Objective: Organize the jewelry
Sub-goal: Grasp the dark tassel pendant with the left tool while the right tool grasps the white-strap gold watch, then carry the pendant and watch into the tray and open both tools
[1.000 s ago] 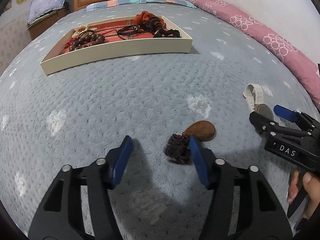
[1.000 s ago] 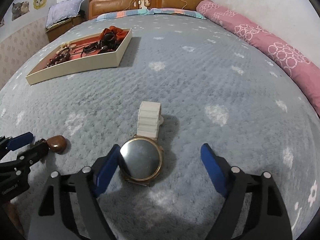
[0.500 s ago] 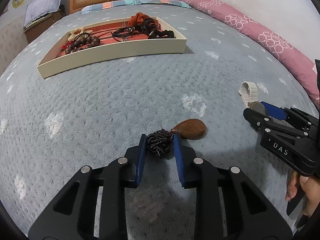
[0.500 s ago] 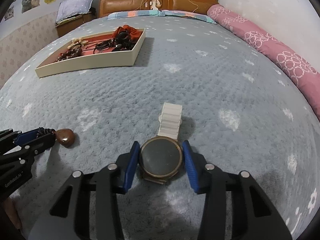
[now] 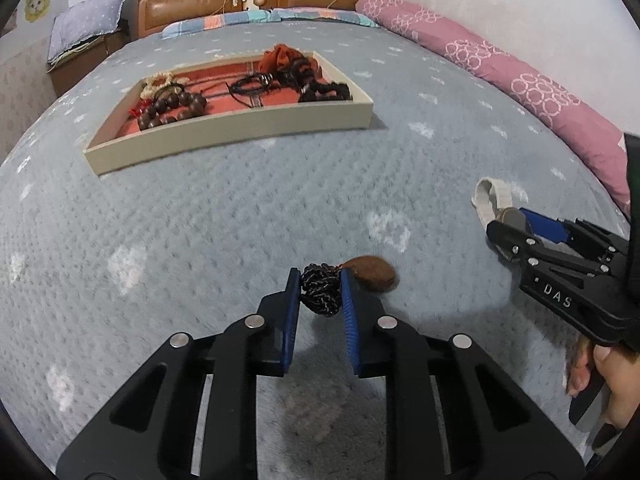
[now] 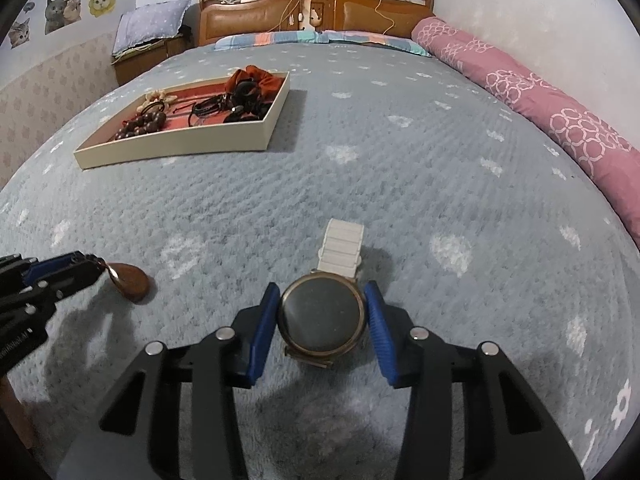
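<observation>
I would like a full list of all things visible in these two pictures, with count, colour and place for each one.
tray: one, cream wall with red lining, far on the bed, holding jewelry
wooden bead bracelet: one, dark brown, left part of the tray
black cords: several, tangled, middle of the tray
orange fabric piece: one, far right corner of the tray
pendant: one, brown, on a black braided cord, near on the bed
watch: one, dark face, white strap, near on the bed
blanket: one, grey-blue, covering the bed
pink bolster: one, right edge
headboard: one, brown wood
left gripper: black with blue pads, closing on the cord
right gripper: same, pads on the watch case
hand: one, holding the right gripper
</observation>
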A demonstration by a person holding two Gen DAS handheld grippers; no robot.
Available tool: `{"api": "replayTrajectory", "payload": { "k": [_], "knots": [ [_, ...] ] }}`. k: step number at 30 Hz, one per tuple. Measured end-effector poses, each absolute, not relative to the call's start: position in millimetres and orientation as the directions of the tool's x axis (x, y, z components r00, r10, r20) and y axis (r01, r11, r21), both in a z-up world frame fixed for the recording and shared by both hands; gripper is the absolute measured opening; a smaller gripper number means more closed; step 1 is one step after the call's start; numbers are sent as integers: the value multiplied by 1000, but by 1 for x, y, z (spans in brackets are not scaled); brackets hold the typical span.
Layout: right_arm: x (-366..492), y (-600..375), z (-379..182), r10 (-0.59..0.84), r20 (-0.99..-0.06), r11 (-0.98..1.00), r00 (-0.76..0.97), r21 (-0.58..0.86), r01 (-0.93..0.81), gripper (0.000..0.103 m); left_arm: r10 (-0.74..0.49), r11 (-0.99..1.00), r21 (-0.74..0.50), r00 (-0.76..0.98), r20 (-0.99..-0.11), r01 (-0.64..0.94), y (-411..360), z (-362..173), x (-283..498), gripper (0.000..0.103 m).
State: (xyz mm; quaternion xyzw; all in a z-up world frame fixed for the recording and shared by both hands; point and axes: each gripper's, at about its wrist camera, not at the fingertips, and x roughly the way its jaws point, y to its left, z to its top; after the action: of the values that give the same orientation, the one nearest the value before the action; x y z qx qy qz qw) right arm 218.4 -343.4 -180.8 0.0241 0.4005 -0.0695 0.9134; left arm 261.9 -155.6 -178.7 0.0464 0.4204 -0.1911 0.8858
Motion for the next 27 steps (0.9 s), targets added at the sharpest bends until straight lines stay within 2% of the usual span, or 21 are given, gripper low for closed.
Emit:
{"api": "replayTrajectory", "payload": {
  "k": [15,27],
  "knots": [
    [242,-350,-143,-126,-703,986,700,-10,168,43,-250,950,-58,639,-728,306,-123,-136,295,18],
    [298,-346,-100,-123,-666,985,736,10,174,43,-197,969,-24,718,-668,244,-89,-75,356,18]
  ]
}}
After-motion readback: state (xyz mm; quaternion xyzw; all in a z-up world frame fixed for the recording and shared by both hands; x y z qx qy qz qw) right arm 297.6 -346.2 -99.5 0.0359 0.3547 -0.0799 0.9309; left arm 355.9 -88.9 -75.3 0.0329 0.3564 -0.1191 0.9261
